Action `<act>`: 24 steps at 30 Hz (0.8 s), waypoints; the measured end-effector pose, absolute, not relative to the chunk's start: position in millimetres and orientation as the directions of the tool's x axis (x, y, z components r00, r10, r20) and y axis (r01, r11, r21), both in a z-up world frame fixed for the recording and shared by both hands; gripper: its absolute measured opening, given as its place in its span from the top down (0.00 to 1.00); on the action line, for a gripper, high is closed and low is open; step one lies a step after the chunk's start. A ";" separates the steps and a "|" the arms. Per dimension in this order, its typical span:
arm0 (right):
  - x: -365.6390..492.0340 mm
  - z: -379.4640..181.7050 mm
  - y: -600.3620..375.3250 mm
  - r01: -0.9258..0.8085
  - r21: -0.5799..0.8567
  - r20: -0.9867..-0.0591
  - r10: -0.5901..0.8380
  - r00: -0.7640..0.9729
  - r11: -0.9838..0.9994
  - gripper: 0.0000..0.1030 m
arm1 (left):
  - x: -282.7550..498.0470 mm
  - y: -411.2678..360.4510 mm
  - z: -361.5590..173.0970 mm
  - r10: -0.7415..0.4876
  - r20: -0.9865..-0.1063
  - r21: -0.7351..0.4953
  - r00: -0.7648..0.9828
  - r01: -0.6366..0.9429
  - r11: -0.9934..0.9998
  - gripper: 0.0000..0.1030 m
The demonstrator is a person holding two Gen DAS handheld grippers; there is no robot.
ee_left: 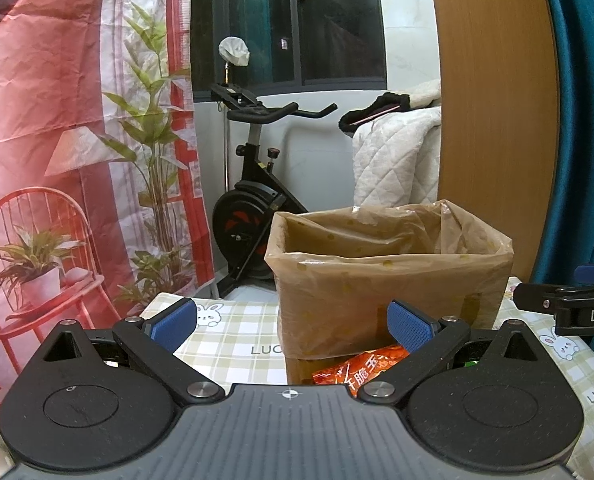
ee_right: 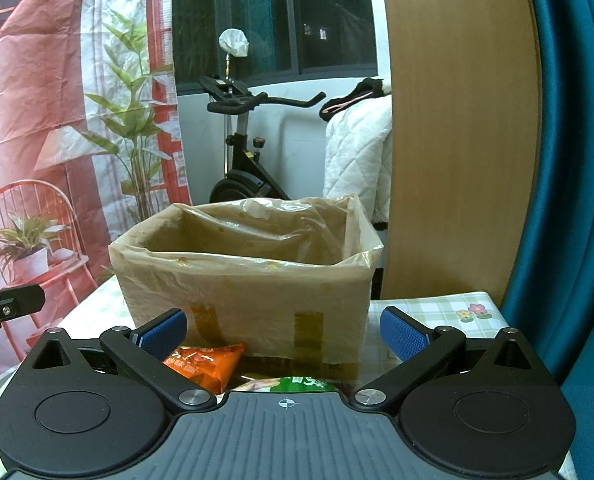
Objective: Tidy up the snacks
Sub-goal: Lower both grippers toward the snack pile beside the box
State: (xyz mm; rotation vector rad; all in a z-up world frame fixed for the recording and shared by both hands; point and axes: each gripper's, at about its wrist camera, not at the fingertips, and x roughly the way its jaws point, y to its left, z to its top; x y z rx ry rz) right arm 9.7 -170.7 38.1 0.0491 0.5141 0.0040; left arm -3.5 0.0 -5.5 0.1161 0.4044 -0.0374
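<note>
A cardboard box lined with a tan plastic bag stands on the checked tablecloth; the same box fills the middle of the right wrist view. An orange snack packet lies in front of the box, partly behind my left gripper's right finger. The orange packet also shows by the left finger in the right wrist view, beside a green packet mostly hidden under the gripper body. My left gripper is open and holds nothing. My right gripper is open, also holding nothing.
An exercise bike stands behind the table. A printed red curtain hangs at left, a wooden panel and teal curtain at right. The right gripper's arm juts in at the right edge.
</note>
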 end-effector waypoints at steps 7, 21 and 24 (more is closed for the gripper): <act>5.7 35.6 -172.2 0.002 0.047 -0.489 0.021 0.872 0.999 0.00 | -7.4 1.8 -10.5 -0.024 -0.398 0.094 0.917 0.067 0.993 0.01; -6.4 -0.6 -163.1 -0.035 0.045 -0.534 0.054 0.844 0.998 0.00 | -15.8 28.5 -43.1 -0.044 -0.454 -0.003 0.890 0.048 0.999 0.01; -9.9 -9.6 -158.6 -0.067 0.039 -0.525 0.078 0.847 0.997 0.00 | -17.1 32.3 -50.2 -0.071 -0.455 -0.015 0.888 0.072 0.997 0.01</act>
